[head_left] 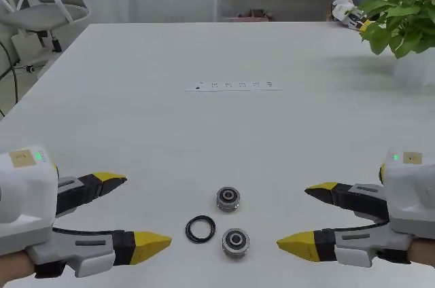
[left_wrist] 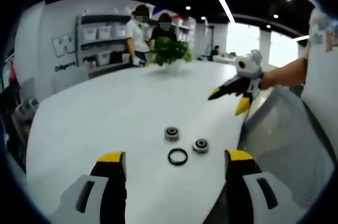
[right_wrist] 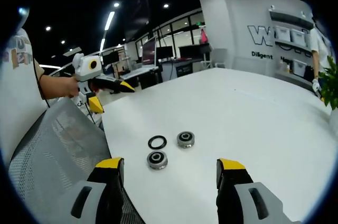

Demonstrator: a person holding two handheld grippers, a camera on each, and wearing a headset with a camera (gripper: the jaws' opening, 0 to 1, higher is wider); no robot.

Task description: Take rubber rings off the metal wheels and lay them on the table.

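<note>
1. The left tool (head_left: 146, 210) and right tool (head_left: 292, 214) hover over the near edge of the tabletop (head_left: 238, 125), each with its jaws spread apart and holding nothing.
2. Between them a black rubber ring (head_left: 200, 229) lies flat on the tabletop.
3. The near metal wheel (head_left: 235, 241) sits just right of the ring.
4. The far metal wheel (head_left: 228, 198) stands just beyond both, apart from them.

The pale desk (head_left: 204, 132) carries two metal wheels toward its 6 o'clock edge in the head view, the far wheel (head_left: 228, 198) lying at 12 o'clock of the near wheel (head_left: 235, 241), apart from it. A loose black rubber ring (head_left: 200, 229) lies flat at 10 o'clock of the near wheel, just beside it. A strip of small marks (head_left: 233, 85) lies farther off at 12 o'clock, and a potted plant (head_left: 401, 16) stands at 2 o'clock.
</note>
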